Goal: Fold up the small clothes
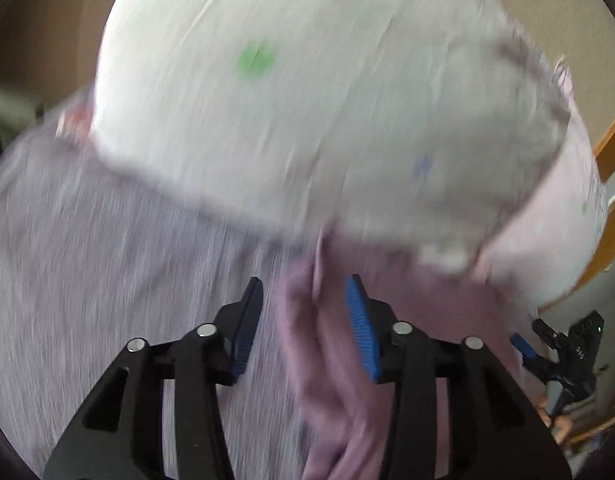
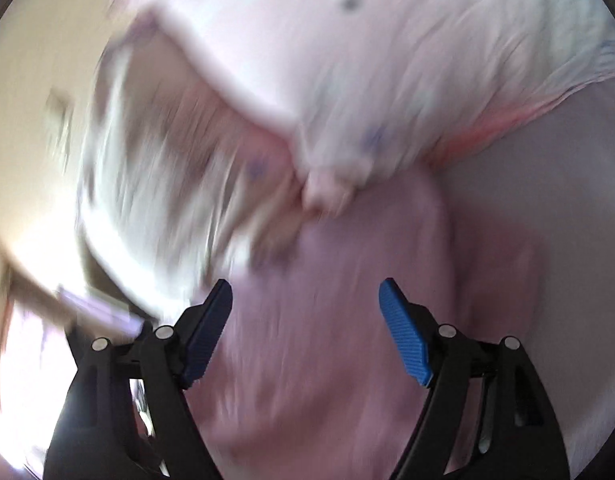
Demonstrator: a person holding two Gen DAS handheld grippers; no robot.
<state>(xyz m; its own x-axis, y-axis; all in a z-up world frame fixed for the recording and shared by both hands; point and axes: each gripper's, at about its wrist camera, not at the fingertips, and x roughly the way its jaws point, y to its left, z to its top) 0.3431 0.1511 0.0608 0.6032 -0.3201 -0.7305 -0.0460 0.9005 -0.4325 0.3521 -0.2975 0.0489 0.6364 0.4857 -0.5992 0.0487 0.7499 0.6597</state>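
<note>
Both jaws stand apart, empty: my left gripper (image 1: 303,308) has the mauve cloth fold (image 1: 307,320) loose between them, my right gripper (image 2: 305,308) nothing, and the white speckled small garment (image 1: 307,112) fills each frame's upper half ahead.
</note>
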